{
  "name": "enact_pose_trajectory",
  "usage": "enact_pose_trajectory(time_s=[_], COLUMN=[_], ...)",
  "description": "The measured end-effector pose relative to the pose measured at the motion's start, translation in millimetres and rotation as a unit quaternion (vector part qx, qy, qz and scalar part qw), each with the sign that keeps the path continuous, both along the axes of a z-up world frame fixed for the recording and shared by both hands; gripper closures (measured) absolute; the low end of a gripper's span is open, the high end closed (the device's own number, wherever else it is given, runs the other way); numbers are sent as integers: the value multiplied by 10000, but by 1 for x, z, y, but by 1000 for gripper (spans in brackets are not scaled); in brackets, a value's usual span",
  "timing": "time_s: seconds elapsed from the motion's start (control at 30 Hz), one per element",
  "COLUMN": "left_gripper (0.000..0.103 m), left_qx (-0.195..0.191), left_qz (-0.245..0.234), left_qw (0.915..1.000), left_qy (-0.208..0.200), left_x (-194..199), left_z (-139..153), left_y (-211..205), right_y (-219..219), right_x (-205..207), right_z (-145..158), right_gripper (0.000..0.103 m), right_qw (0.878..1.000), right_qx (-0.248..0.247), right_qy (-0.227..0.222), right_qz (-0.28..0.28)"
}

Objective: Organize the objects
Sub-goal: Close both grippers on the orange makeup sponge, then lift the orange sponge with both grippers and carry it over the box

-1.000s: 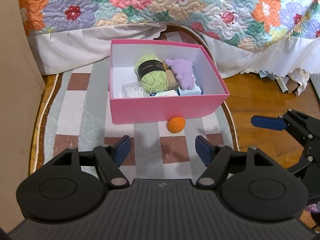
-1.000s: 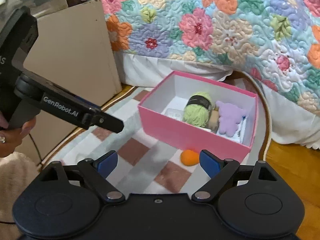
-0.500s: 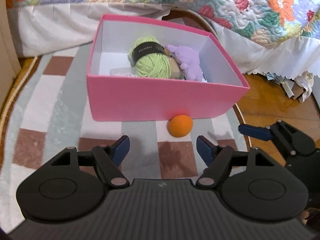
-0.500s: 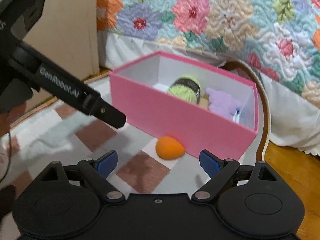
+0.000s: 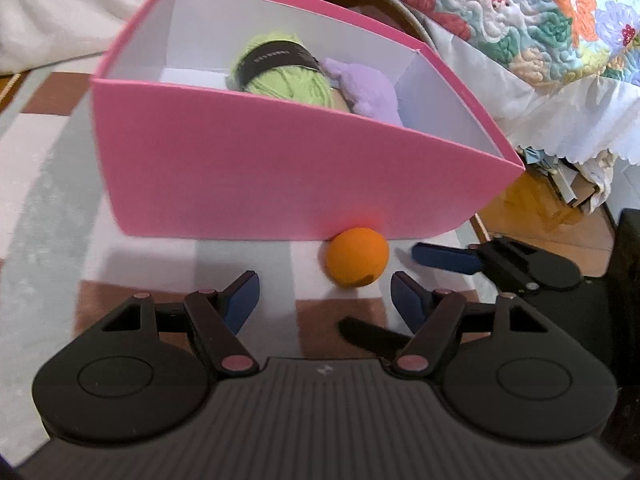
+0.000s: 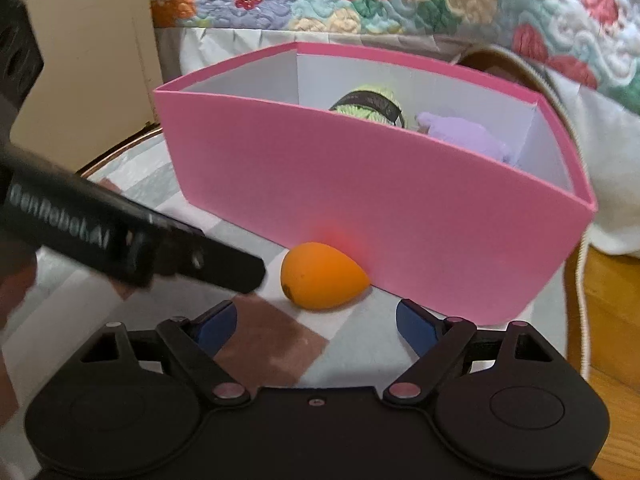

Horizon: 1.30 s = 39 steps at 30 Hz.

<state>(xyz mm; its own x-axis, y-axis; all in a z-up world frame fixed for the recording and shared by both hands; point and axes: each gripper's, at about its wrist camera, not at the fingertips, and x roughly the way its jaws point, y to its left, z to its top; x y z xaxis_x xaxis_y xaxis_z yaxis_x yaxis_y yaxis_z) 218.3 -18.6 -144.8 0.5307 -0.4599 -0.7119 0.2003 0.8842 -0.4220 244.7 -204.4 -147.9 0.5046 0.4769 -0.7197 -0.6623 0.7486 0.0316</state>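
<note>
An orange egg-shaped sponge lies on the checked rug against the front wall of a pink box; it also shows in the right wrist view. The pink box holds a green yarn ball and a purple plush toy. My left gripper is open and empty, low over the rug, with the sponge just ahead between its fingers. My right gripper is open and empty, also just short of the sponge. One right finger shows beside the sponge in the left wrist view.
A bed with a floral quilt and white skirt stands behind the box. A beige panel stands at the left. Wooden floor and some papers lie to the right of the rug. The left gripper's body crosses the right wrist view.
Both grippers have come down and forward toward the orange sponge, so the box and sponge look much nearer. Both stay open.
</note>
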Motion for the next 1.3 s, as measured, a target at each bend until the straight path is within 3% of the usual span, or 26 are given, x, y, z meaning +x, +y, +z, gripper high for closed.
enact_pose_trajectory(time_s=[0.1,0.17,0.33,0.6,0.73,0.87,1.3], left_gripper=[38,50,66,68,68,68,68], left_qx=[-159,-256,-462,-594,-735,-818,-474], left_qz=[-50,-59,-118,-125,-127,-180,-571], left_qw=[9999,9996,9988,9981,9970,9959,9964], left_qy=[-1,71,98,123,206,337,422], left_x=[7,11,19,21,18,11,-42], left_z=[-3,-6,-13,-17,-15,-9,36], left_y=[-6,-9,-12,-10,-5,-2,-2], right_y=[3,4,6,12,9,7,10], right_x=[8,11,13,16,13,4,-46], right_z=[-6,-9,-12,-16,-12,-2,36], right_gripper=[17,24,30,33,48,48,48], right_qw=[9999,9998,9997,9999,9999,9997,9991], right_qx=[19,15,47,51,113,169,-128], right_qy=[107,156,161,26,86,145,332], right_qz=[55,98,171,142,-64,-139,-226])
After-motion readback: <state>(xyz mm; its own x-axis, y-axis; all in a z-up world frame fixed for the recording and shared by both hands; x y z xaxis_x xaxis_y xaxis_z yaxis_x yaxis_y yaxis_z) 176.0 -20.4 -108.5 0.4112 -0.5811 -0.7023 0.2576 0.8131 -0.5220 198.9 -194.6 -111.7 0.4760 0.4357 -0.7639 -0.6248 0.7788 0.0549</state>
